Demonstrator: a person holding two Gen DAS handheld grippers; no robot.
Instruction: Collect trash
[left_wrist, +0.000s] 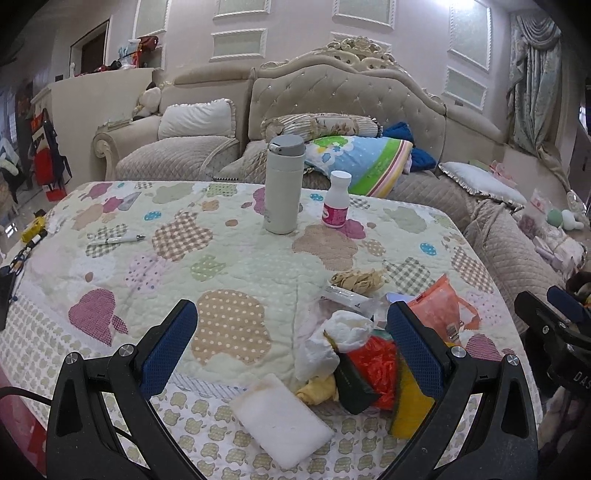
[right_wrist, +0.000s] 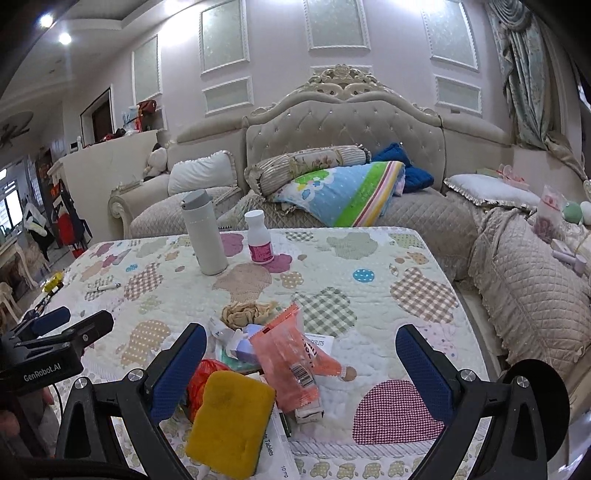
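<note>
Ahead of both your grippers spreads the quilted table cover (left_wrist: 229, 258), patterned with apples. Far beyond your left gripper (left_wrist: 291, 332), whose jaws stand wide apart with nothing between them, a white thermos (left_wrist: 282, 184) stands upright, a small white bottle (left_wrist: 336, 201) just to its right. The trash pile lies between and just past the left fingertips, toward the right finger: a white sponge (left_wrist: 282, 421) nearest you, crumpled white tissue (left_wrist: 338, 341), red plastic (left_wrist: 376, 365). Your right gripper (right_wrist: 301, 363) is likewise spread wide and empty; a yellow sponge (right_wrist: 231, 417) lies beside its left finger, an orange wrapper (right_wrist: 291, 362) between the fingers.
</note>
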